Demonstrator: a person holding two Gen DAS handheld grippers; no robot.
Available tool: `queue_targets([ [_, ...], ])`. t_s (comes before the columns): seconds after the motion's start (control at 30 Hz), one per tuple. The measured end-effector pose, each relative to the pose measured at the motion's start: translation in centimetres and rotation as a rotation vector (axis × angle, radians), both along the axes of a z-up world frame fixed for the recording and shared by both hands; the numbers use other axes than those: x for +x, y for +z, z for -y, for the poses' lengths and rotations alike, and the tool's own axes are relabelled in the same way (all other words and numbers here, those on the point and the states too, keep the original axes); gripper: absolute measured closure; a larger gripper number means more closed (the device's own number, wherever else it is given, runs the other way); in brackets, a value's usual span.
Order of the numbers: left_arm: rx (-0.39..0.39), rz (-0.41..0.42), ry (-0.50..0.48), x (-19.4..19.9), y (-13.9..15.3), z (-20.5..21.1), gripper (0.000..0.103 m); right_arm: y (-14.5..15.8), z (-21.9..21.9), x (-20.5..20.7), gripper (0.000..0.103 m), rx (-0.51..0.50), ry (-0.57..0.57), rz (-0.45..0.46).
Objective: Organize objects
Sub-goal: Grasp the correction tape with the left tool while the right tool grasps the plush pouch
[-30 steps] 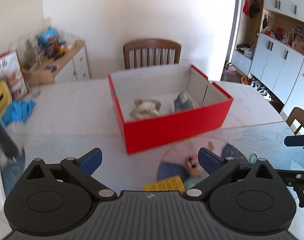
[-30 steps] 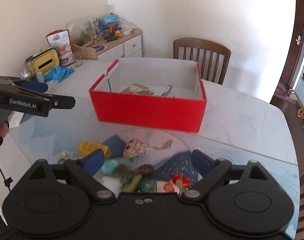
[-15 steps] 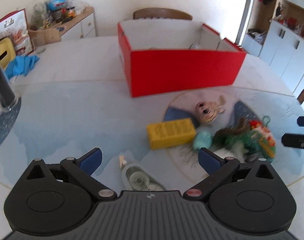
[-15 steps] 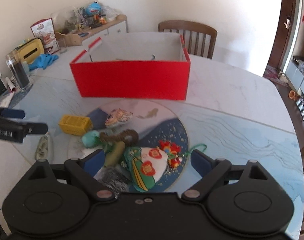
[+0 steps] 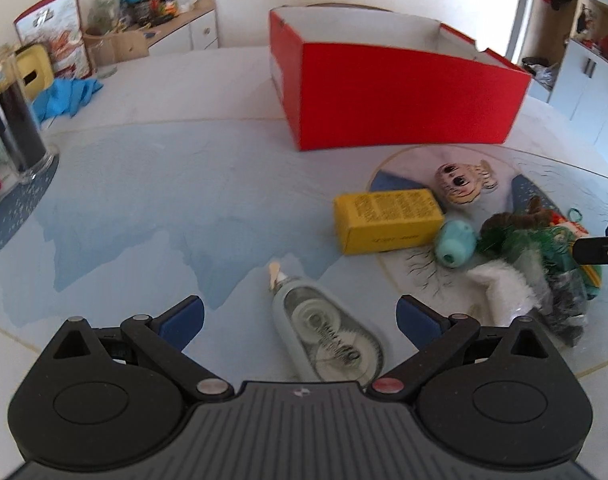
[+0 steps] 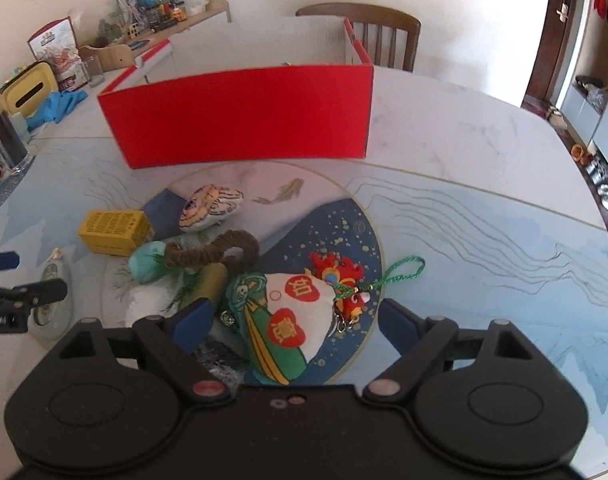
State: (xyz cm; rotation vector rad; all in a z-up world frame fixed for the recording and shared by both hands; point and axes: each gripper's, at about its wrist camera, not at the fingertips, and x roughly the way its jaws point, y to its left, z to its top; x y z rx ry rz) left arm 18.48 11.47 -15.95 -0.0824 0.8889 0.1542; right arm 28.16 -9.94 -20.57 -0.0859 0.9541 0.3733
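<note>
Two hand-held grippers over the patterned table, both angled down at a scatter of small things near the table's front edge. Red cardboard box (image 6: 244,116) stands behind the scatter, well apart from it, open side up; its inside is hidden from both cameras.

Left gripper (image 5: 300,318): fingers spread wide, nothing held. A correction tape dispenser (image 5: 323,332) lies flat on the table between them, nozzle pointing away, pads not touching it.

Right gripper (image 6: 294,318): fingers wide; they have just been narrowing slightly, with the embroidered pouch (image 6: 288,320) lying between them, not gripped. Pouch's red tassel charm and green cord (image 6: 403,274) trail off to the right.

Loose pile beside them: yellow carton (image 5: 387,220), teal egg-shaped toy (image 5: 455,242), flat cartoon-face figure (image 5: 461,182), brown fuzzy loop (image 6: 216,254), something white and fluffy (image 5: 503,286).

Step in hand, as I judge it: the approach, each gripper lining up on its own piece; most of the sorting left.

Next move likely calls for lowering until the pads flank the dispenser's narrow sides, and closing on the pouch's body, not its cord. Dispenser is smooth plastic; could skid.
</note>
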Motion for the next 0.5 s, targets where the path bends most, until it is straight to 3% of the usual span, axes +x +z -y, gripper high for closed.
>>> queue_targets([
  [0.33, 0.031, -0.006, 0.004, -0.2, -1.1, 0.7, 0.002, -1.4, -0.2, 0.9, 0.024, 0.001, -0.017, -0.049],
  [0.5, 0.024, -0.014, -0.005, -0.3, -1.3, 1.1, 0.016, -1.6, -0.3, 1.0, 0.029, 0.007, -0.013, -0.054],
])
